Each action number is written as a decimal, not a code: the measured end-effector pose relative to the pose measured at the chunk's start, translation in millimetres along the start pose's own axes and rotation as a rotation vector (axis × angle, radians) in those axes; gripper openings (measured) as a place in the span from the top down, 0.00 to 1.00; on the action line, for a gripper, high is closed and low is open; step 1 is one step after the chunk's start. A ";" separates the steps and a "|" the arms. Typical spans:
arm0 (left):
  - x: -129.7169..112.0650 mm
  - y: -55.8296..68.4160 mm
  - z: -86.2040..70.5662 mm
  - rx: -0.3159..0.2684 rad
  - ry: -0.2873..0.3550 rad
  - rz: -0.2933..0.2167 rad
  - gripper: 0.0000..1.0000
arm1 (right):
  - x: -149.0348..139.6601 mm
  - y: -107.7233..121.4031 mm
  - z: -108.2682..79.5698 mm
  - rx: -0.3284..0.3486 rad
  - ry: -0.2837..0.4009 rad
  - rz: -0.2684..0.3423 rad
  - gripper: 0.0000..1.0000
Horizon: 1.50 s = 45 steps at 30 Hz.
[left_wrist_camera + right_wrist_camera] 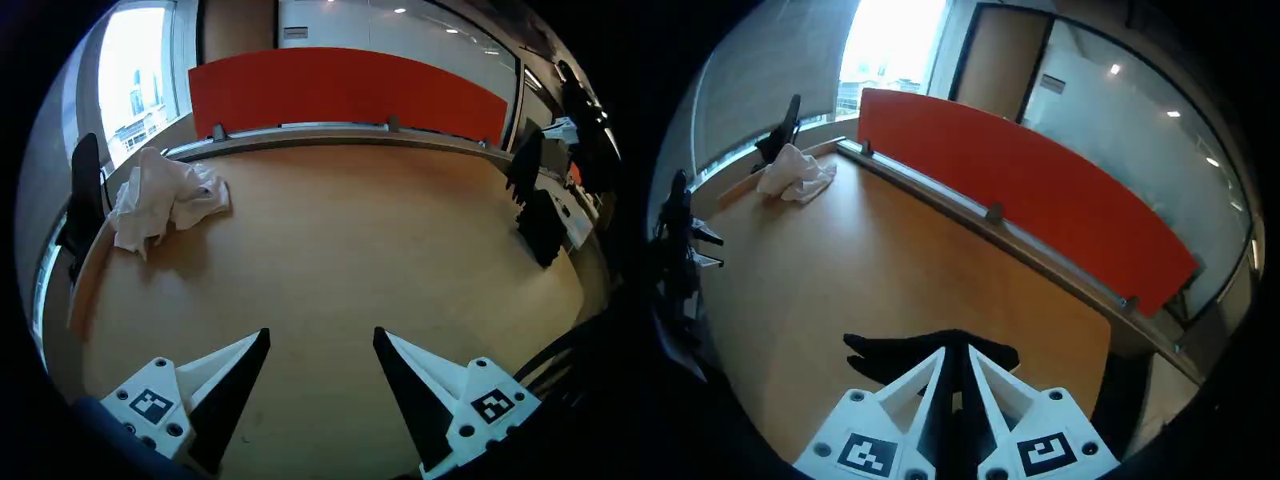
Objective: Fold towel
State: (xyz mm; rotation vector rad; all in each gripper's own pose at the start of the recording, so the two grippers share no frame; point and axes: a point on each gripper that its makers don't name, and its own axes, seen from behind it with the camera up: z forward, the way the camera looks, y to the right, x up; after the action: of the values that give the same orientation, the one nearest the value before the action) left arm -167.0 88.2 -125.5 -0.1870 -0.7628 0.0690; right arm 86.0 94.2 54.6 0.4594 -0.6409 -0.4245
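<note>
Lying crumpled, the towel (164, 196) sits well beyond the left gripper's (320, 340) jaws.

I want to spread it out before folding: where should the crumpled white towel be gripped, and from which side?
Probably the low flap of the towel on its desk-centre side, where the cloth lies flattest on the desk; the peak is bunched. Come in across the bare wood with the left gripper, whose jaws stand open.
</note>
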 end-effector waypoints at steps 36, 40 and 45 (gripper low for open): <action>9.4 14.0 3.8 -0.008 -0.012 0.038 0.04 | -62.9 84.8 -30.4 -0.109 -0.084 0.077 0.95; 8.8 15.4 4.5 -0.013 -0.014 0.043 0.04 | -82.3 87.5 -38.0 -0.121 -0.105 0.095 0.95; 7.8 16.4 4.9 -0.017 -0.019 0.047 0.04 | -105.6 86.6 -47.4 -0.131 -0.128 0.120 0.95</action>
State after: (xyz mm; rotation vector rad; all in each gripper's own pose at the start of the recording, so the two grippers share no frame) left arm -164.7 106.0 -119.9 -0.2207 -0.7782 0.1091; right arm 60.5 231.5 17.3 0.2693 -0.7557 -0.3816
